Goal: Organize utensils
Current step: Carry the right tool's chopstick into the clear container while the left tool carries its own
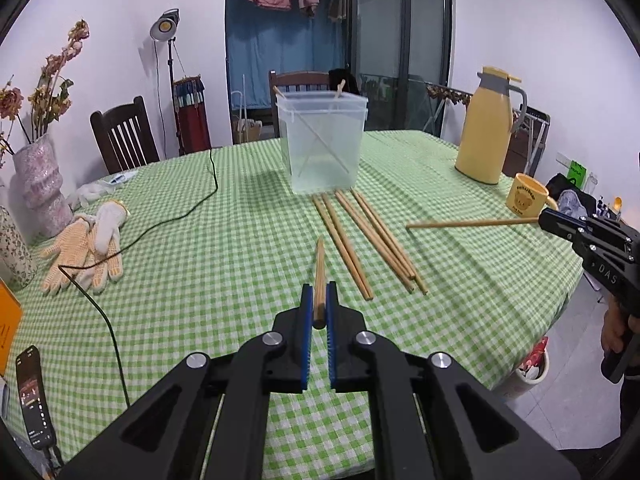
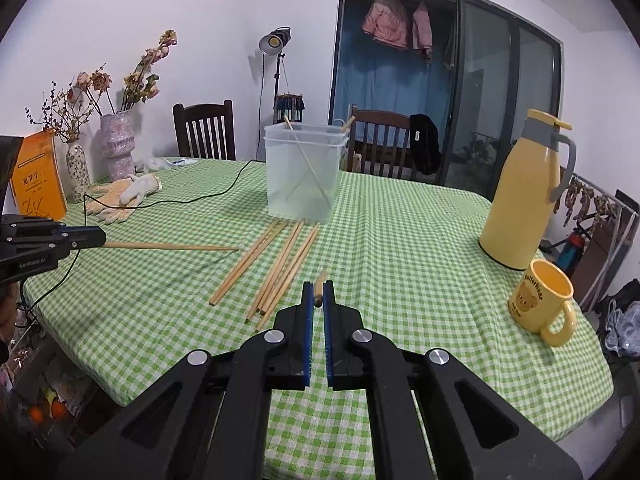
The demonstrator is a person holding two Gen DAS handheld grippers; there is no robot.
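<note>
The left gripper (image 1: pixel 319 294) has its fingers clamped on one wooden chopstick (image 1: pixel 319 276), low centre. The right gripper (image 2: pixel 318 294) likewise clamps another chopstick (image 2: pixel 320 286). Loose chopsticks (image 1: pixel 362 240) lie mid-frame on the bench (image 1: pixel 240 240), before the clear plastic bin (image 1: pixel 322 140).

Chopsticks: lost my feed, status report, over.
Left claw shut on one chopstick; right claw shut on another. Loose chopsticks before clear bin. Path unobstructed.

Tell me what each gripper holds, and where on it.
Left gripper: one chopstick, pinched near its thick end. Right gripper: another chopstick, also near its end.
</note>
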